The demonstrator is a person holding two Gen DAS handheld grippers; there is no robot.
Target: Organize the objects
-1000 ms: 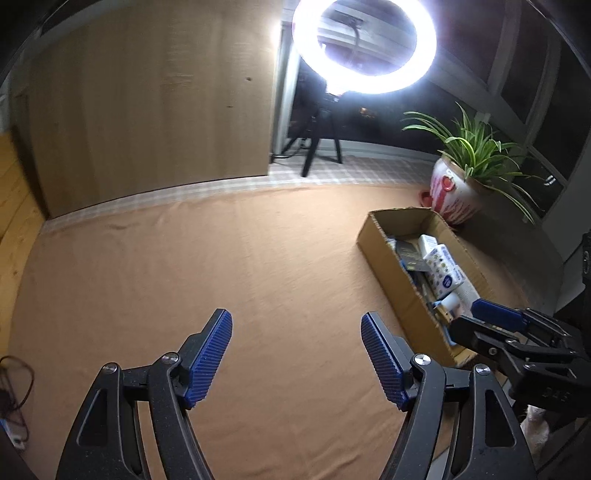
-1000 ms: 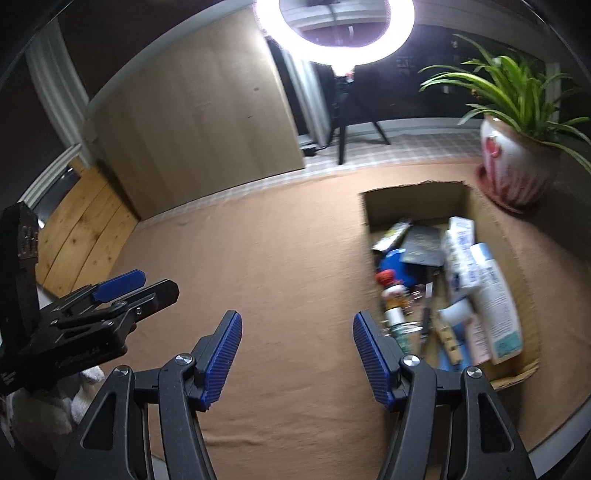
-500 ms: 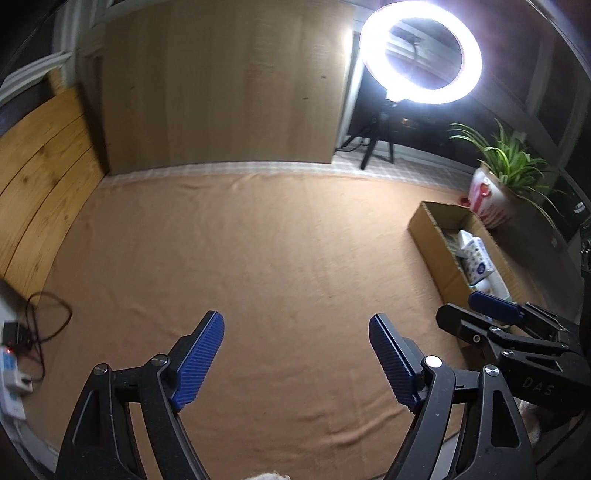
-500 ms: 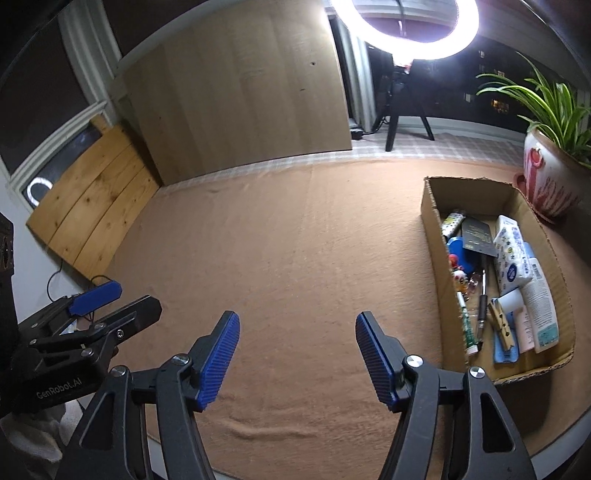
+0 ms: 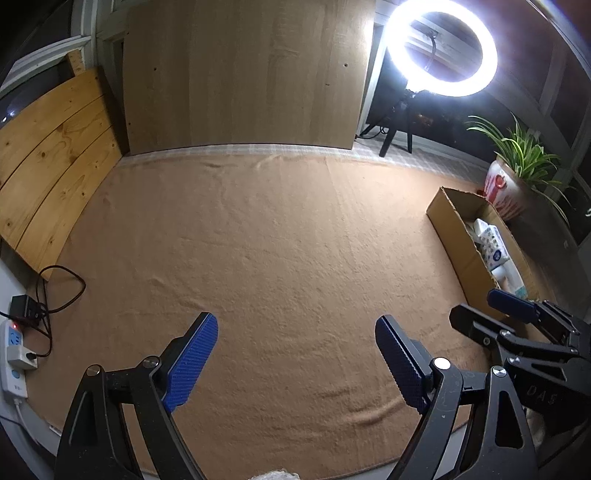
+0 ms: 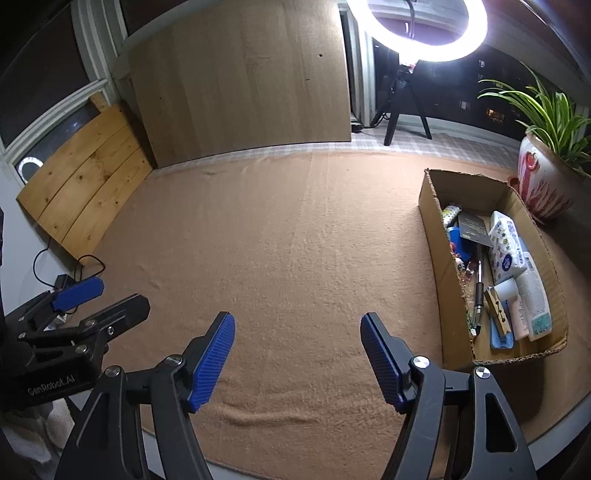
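A cardboard box (image 6: 432,236) stands at the right of the brown cloth (image 6: 295,240). It holds tissue packs (image 6: 506,247), a black card (image 6: 472,229), a pen (image 6: 479,291), a wooden clothespin (image 6: 498,310) and other small items. The box also shows in the left wrist view (image 5: 458,236). My left gripper (image 5: 295,358) is open and empty above the near cloth. My right gripper (image 6: 297,354) is open and empty, left of the box. Each gripper shows in the other's view: the right one (image 5: 517,328) and the left one (image 6: 85,306).
A potted plant (image 6: 546,177) stands behind the box. A ring light on a tripod (image 6: 413,33) stands at the back. Wooden boards (image 6: 240,85) lean at the back and left. A power strip with cables (image 5: 14,350) lies at the left edge.
Both grippers have pulled back and turned left, so the box now sits further right and more of the cloth shows. Both stay open and empty.
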